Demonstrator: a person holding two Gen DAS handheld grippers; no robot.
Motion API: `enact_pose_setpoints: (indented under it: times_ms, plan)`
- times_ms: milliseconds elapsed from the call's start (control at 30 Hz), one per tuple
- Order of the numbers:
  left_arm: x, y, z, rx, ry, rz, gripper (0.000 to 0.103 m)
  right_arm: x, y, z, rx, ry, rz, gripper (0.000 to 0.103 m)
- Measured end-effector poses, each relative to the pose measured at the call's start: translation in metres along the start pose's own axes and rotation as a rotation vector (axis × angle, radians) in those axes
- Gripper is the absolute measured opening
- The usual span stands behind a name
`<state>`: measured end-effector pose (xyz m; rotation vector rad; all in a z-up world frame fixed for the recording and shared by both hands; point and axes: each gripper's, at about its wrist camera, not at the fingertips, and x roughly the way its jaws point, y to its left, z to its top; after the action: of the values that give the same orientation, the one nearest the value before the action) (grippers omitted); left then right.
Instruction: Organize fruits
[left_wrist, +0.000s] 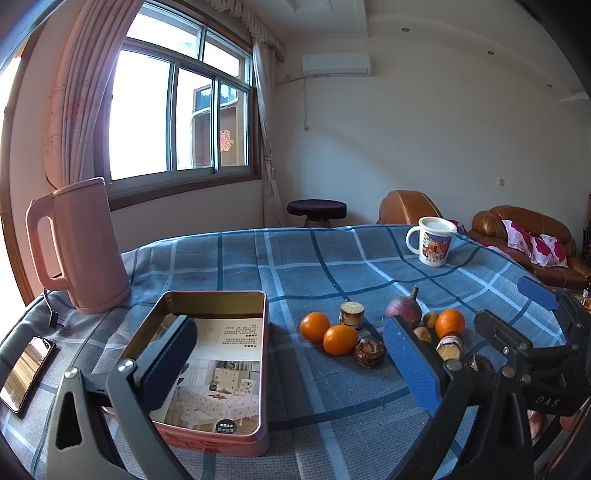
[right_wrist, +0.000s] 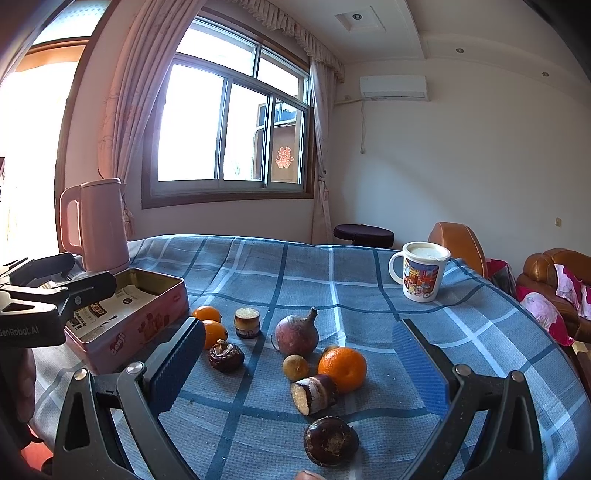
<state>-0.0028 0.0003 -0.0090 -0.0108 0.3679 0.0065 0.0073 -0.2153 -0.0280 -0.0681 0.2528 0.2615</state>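
Observation:
A pink open tin box (left_wrist: 236, 441) (right_wrist: 129, 328) lies on the blue checked tablecloth, with a printed sheet inside. To its right lie three oranges (left_wrist: 314, 326) (left_wrist: 340, 339) (right_wrist: 342, 369), a red radish (right_wrist: 296, 334), a small yellow-green fruit (right_wrist: 295, 367), dark water chestnuts (right_wrist: 331, 441) (right_wrist: 226, 356) and cut sugarcane pieces (right_wrist: 316, 393) (right_wrist: 246, 322). My left gripper (left_wrist: 291, 365) is open and empty, hovering over the box's right edge. My right gripper (right_wrist: 299, 373) is open and empty above the fruit cluster.
A pink kettle (left_wrist: 79, 243) stands at the back left behind the box. A phone (left_wrist: 26, 373) lies at the left edge. A cartoon mug (right_wrist: 421, 273) stands at the back right. A stool and brown sofas stand beyond the table.

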Motion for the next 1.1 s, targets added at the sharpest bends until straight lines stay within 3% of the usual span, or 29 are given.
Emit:
enact_pose_setpoints:
  times_ms: [367,733,933,967,1100]
  plan:
    - [0.007,-0.009,-0.006,0.017,0.017,-0.011,0.103,0.0,-0.018,-0.012,0.007,0.029,-0.009,0.102]
    - [0.021,-0.033,-0.017,0.054,0.082,-0.088,0.103,0.004,-0.048,-0.043,0.019,0.124,-0.025,0.102]
    - [0.032,-0.041,-0.021,0.051,0.121,-0.112,0.103,0.011,-0.047,-0.048,0.002,0.174,0.022,0.101]
    - [0.034,-0.043,-0.022,0.055,0.128,-0.115,0.103,0.015,-0.044,-0.048,-0.008,0.196,0.027,0.099]
    - [0.041,-0.056,-0.022,0.083,0.143,-0.139,0.103,0.031,-0.041,-0.055,-0.033,0.296,0.077,0.072]
